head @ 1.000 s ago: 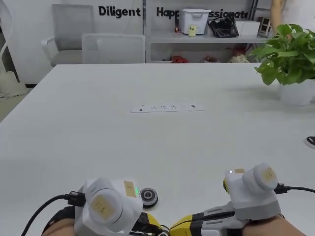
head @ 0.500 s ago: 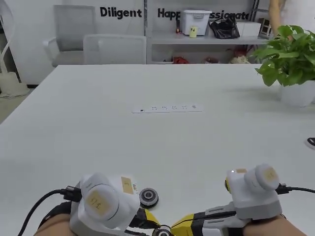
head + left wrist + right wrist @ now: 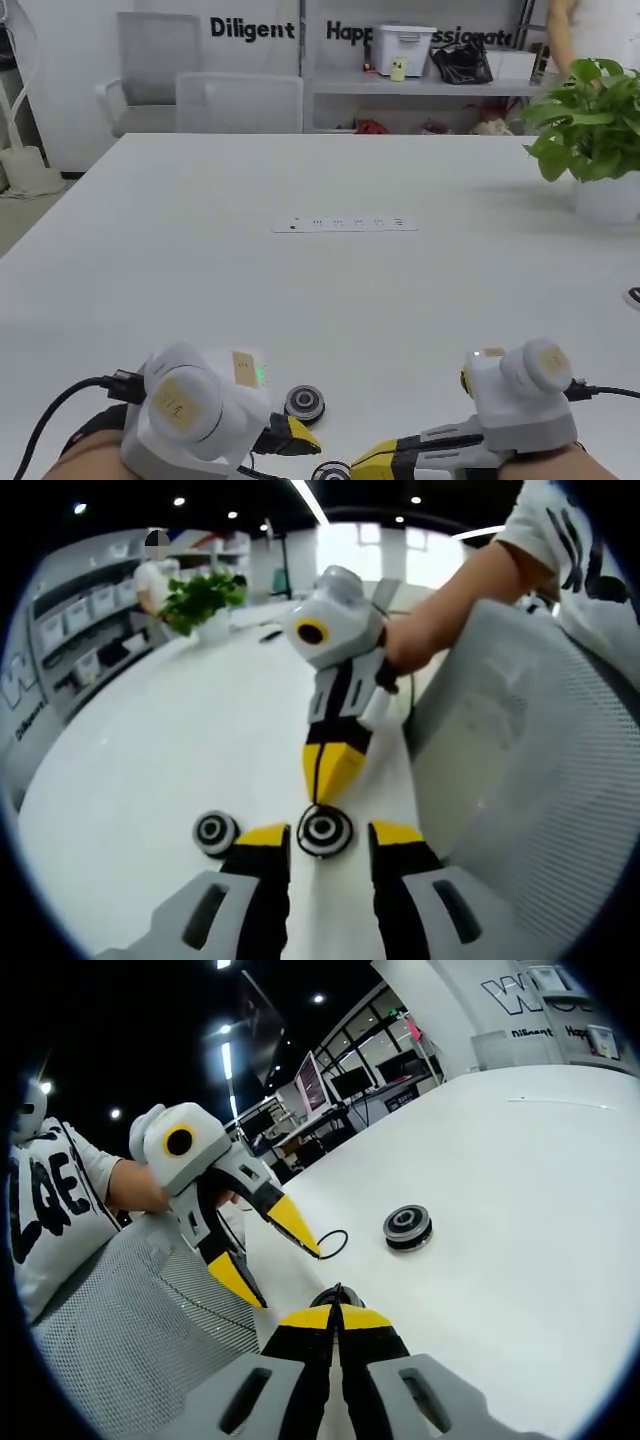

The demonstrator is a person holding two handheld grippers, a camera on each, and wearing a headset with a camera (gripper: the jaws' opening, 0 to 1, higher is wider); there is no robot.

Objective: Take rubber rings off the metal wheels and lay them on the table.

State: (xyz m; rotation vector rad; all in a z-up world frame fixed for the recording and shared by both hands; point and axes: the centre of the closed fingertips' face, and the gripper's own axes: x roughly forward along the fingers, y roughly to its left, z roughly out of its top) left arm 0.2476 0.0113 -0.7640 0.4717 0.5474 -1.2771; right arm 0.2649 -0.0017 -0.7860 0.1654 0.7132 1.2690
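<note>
**Inspector A:** Hazard?

**Inspector B:** On the table point(image 3: 400, 300), the right gripper point(image 3: 340, 1312) is clamping a wheel point(image 3: 325, 830). The left gripper point(image 3: 290, 1280), jaws apart, is straddling it with a rubber ring point(image 3: 332, 1243) at one tip. In my judgement, a jerky pull is risking flicking the ring away.

**Inspector A:** Change?

**Inspector B:** The left gripper is sitting further left than a second ago. The spare wheel point(image 3: 303, 403) is staying put.

Illumination: bright, even and overhead. In the head view the white table point(image 3: 400, 300) reads near-white with low contrast. Shadows are soft and faint under the potted plant point(image 3: 590, 110) and the metal wheel point(image 3: 303, 402).

Both gripper views show heavy fisheye bowing toward the edges. Ceiling lights point(image 3: 310, 495) appear as strips and spots. The left gripper point(image 3: 328, 835) renders slightly soft at close range.
</note>
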